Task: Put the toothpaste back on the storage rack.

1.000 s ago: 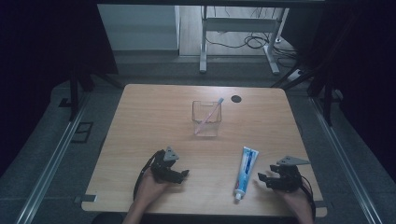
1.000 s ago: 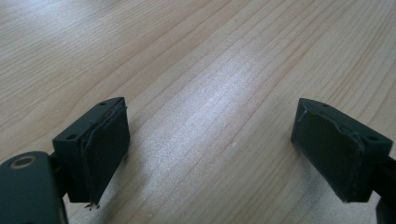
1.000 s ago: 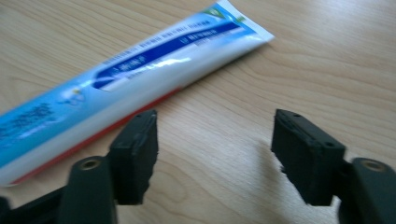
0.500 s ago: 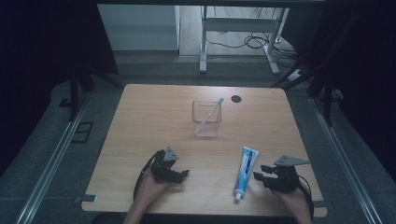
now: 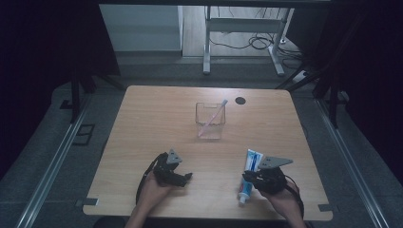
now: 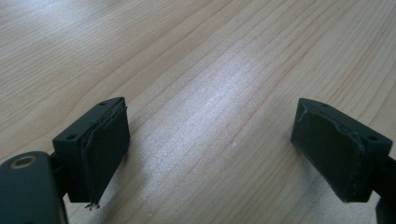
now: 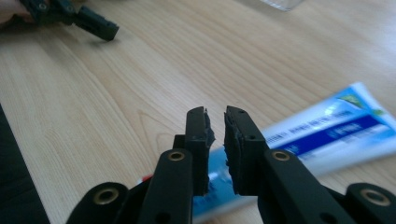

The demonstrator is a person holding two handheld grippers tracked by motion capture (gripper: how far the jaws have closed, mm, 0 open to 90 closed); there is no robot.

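We take the toothpaste tube (image 5: 248, 175) as the main thing here: one white tube with blue and light-blue printing, lying flat on the wooden table (image 5: 157, 114) near its near right edge, its cap end pointing toward the near side and its flat end toward the far side. In the right gripper view the tube (image 7: 327, 133) lies across the frame just beyond the jaws, its print blurred. We count two grippers, one in each hand. The right gripper (image 5: 254, 179) sits over the near part of the tube, and its jaws (image 7: 215, 140) stand almost together with only a thin slit between them; nothing is pinched there that we can see. The left gripper (image 5: 183, 178) rests on bare wood to the left, well apart from the tube, and its jaws (image 6: 210, 154) are spread wide with nothing between them. Farther off, near the middle of the table, stands one clear square container (image 5: 210, 121) holding one pink toothbrush (image 5: 214, 116), which leans with its upper end to the right. Beyond it, one small dark round spot (image 5: 240, 100) marks the tabletop.
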